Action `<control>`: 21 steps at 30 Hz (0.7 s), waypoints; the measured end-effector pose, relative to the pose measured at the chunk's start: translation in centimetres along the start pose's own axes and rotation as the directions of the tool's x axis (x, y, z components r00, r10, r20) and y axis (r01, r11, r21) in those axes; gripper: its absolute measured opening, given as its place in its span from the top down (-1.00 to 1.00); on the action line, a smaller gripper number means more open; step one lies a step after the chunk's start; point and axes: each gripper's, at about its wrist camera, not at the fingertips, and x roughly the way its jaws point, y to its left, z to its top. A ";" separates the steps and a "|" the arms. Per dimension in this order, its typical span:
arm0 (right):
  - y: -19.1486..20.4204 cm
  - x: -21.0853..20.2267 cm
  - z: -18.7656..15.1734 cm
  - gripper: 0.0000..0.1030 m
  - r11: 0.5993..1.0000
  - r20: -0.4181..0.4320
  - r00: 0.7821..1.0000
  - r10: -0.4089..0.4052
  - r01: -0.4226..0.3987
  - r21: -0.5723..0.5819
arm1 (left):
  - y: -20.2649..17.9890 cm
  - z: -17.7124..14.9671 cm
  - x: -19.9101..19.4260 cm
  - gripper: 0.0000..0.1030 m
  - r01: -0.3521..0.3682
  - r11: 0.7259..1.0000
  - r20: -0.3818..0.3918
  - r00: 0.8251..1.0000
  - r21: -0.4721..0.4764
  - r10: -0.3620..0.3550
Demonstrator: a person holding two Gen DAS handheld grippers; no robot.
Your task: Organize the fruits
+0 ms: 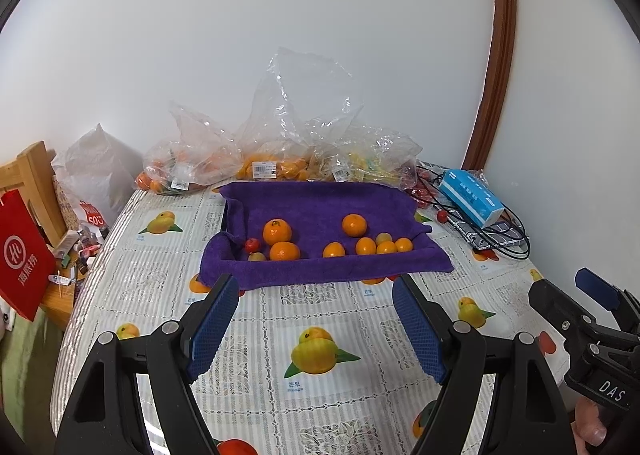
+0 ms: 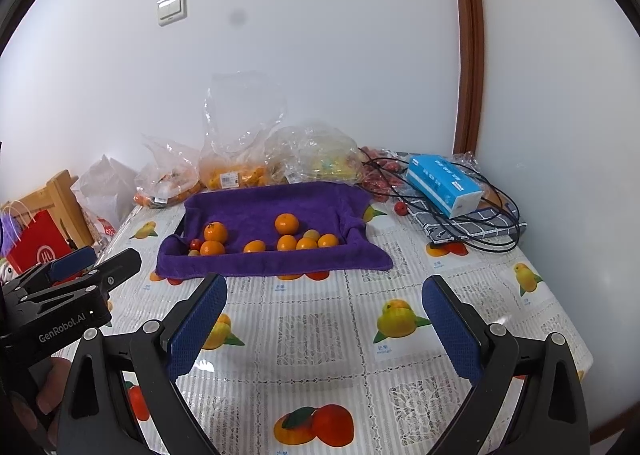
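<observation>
A purple towel (image 1: 316, 199) (image 2: 256, 207) lines a shallow tray at the table's far middle. On it lie several oranges (image 1: 277, 232) (image 2: 287, 224), small kumquats (image 1: 365, 246) (image 2: 306, 243) and a small red fruit (image 1: 252, 244) (image 2: 196, 243). My left gripper (image 1: 316, 291) is open and empty, above the tablecloth in front of the towel. My right gripper (image 2: 324, 293) is open and empty, also short of the towel; it shows at the right edge of the left wrist view (image 1: 592, 291).
Clear plastic bags of fruit (image 1: 264, 163) (image 2: 236, 171) stand behind the towel by the wall. A blue tissue box (image 1: 472, 197) (image 2: 444, 185), black cables (image 2: 480, 231) and a loose red fruit (image 2: 400, 208) lie at the right. A red paper bag (image 1: 20, 255) and wooden chair stand left.
</observation>
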 end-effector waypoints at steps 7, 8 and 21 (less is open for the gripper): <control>0.0 0.0 -0.1 -0.89 1.000 -0.002 1.000 -0.003 0.003 0.004 | 0.1 0.0 0.0 -0.51 0.000 1.000 0.001 1.000 0.000 0.000; 0.0 0.0 -0.1 -0.89 1.000 -0.002 1.000 -0.002 0.002 0.006 | 0.1 0.0 0.0 -0.51 -0.002 1.000 0.002 1.000 -0.001 0.002; 0.4 -0.2 -0.2 -0.89 1.000 0.000 1.000 -0.004 0.004 -0.002 | 0.2 0.1 -0.2 -0.51 -0.003 1.000 0.006 1.000 -0.001 0.003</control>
